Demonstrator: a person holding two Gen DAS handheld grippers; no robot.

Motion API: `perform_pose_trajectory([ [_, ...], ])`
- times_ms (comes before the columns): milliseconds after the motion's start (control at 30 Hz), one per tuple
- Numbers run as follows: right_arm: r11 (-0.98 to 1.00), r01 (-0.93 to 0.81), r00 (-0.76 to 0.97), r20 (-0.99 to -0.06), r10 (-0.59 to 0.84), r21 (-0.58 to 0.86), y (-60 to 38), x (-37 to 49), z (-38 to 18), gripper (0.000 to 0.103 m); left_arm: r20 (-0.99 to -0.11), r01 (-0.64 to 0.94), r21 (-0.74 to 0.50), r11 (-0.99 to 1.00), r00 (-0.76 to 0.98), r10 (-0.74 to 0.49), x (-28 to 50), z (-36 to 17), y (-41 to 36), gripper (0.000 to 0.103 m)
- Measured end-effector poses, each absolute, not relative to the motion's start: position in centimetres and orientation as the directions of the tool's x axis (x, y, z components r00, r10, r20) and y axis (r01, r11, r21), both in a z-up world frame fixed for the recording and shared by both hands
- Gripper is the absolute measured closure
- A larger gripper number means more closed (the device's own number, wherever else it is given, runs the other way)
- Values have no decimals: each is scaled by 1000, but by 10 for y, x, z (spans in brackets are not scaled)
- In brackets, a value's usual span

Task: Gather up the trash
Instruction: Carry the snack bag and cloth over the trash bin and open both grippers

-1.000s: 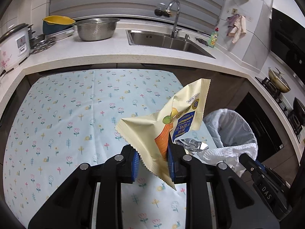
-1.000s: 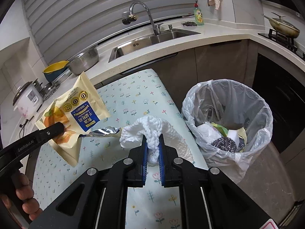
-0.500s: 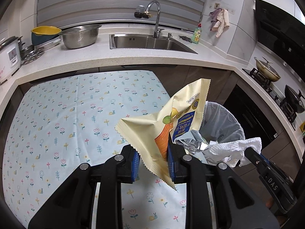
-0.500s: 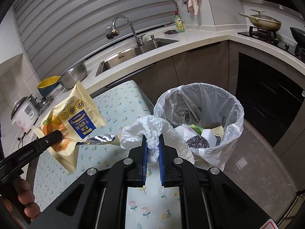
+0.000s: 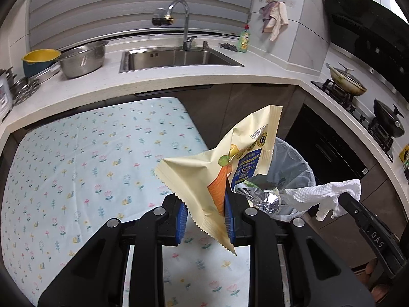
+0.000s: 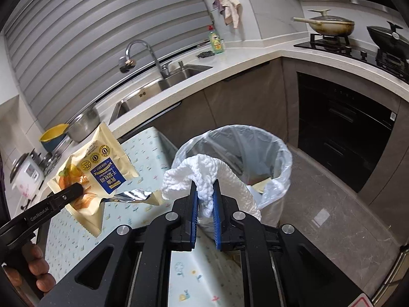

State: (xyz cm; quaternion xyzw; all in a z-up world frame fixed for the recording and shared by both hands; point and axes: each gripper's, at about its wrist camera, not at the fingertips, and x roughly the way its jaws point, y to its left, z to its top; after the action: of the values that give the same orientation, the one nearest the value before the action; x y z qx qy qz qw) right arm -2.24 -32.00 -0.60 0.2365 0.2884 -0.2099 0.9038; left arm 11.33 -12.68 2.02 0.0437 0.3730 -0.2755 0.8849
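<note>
A worktop [image 5: 76,168] under a pale blue flowered cloth [image 5: 107,138] stands just in front of the white counter [image 5: 107,87]. On the counter: a steel colander [image 5: 83,58], a yellow bowl [image 5: 41,56], a soap bottle [image 5: 244,41]. A lined bin [image 6: 255,158] stands on the grey floor [image 6: 332,217] beside the worktop.

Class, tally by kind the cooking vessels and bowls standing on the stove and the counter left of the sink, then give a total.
Pans on the stove: 2, pale pan and black wok
Metal colander bowl: 1
Yellow bowl: 1
Rice cooker: 1
Total: 5
</note>
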Motion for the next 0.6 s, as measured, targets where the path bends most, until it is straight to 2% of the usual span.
perform_pose_trajectory([
  [167, 781, 547, 732, -624, -272, 301, -348, -24, -7, 93, -693, 566, -111, 817, 545, -472, 117, 17, -170, 79],
  [433, 768, 568, 717, -636, -287, 294, -381, -12, -15, 93, -708, 606, -106, 788, 510, -488, 136, 4, -232, 68],
  [467, 768, 569, 716, -638, -286, 294, -383, -9, -16, 93, -710, 611, -110, 784, 503, -492, 139, 1, -238, 65],
  [567, 768, 567, 715, -641, -279, 298, -390, -1, -19, 93, -705, 612, -99, 785, 513, -489, 144, -2, -249, 46],
  [600, 769, 565, 716, -641, -276, 299, -391, 3, -21, 93, -701, 614, -96, 784, 517, -491, 145, -3, -252, 44],
])
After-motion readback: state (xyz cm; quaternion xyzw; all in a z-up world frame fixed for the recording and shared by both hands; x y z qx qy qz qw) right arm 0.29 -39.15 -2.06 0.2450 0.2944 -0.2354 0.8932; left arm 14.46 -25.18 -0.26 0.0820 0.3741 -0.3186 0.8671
